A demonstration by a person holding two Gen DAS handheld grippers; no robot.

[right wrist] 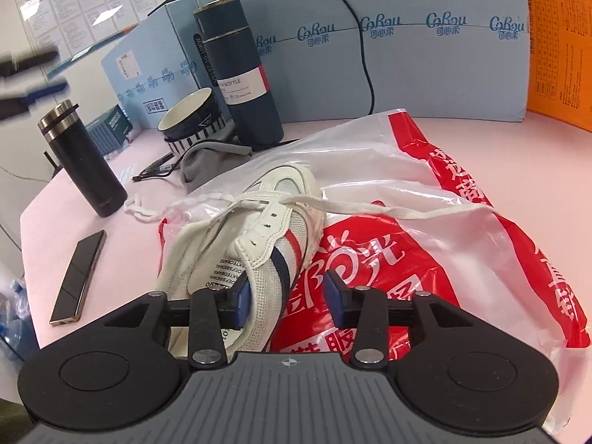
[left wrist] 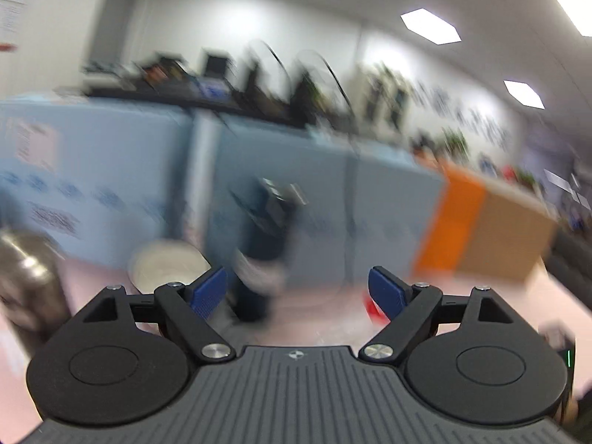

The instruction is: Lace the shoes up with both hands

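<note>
The shoe (right wrist: 255,236) lies on a red-and-white plastic bag (right wrist: 444,199) on the pink surface (right wrist: 499,140), toe pointing away from the right gripper (right wrist: 288,298). Only the eyelets nearest the toe are threaded: one lace (right wrist: 392,211) end trails right across the bag, the other runs left onto the surface towards a dark flask (right wrist: 83,162). At least three eyelets (right wrist: 263,225) on the near flap are empty.

The right gripper's fingers (right wrist: 335,296) stand part open and straddle the shoe's side wall near the heel; the left pad sits at the collar, the right pad is clear of the mesh, so they are not pinching it. The left gripper (left wrist: 298,292) has its fingers wide apart with nothing between them; its view is heavily blurred and shows neither shoe nor lace. In the right view a blurred dark shape at the far left edge may be this gripper.

The step in hand looks like picking up a lace end. To do it well, the right fingers should close firmly on the heel wall so the shoe cannot slide on the slippery bag. The left should settle first, then take the left-hand lace close to its tip, so the end stays stiff enough to enter the next empty eyelet.
</note>
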